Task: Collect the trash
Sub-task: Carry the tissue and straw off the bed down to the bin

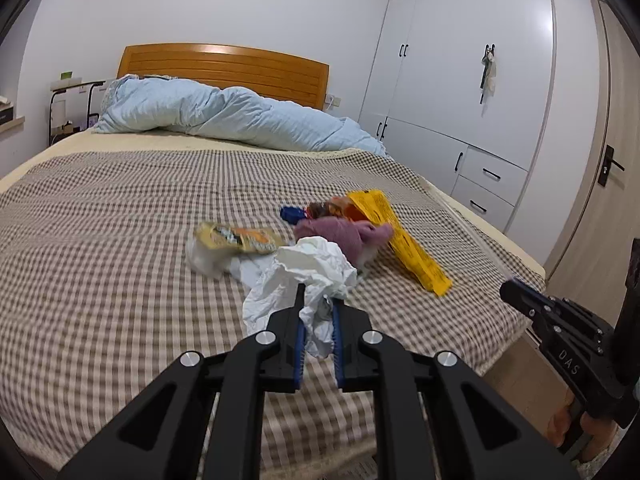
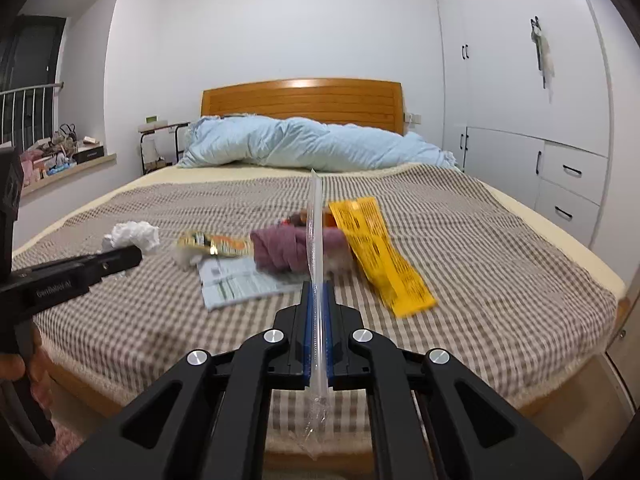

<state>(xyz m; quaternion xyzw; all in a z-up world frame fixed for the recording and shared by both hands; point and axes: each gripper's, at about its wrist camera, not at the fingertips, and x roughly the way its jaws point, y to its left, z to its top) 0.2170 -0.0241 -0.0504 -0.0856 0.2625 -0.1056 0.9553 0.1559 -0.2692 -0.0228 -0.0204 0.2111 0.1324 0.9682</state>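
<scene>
Crumpled white tissue (image 1: 316, 280) clamped in left gripper (image 1: 318, 300); right gripper (image 2: 318, 292) pinches wrapped straw (image 2: 316, 240) — yellow wrapper (image 2: 380, 256) beyond.

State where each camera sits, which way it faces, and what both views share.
Left wrist: on the left hand-held gripper, facing the bed; its jaws pinch crumpled white paper; the right hand-held gripper shows.
Right wrist: on the right one, facing the headboard, clamping a wrapped straw; a hand shows.
Shared: yellow packet, blue duvet.
</scene>
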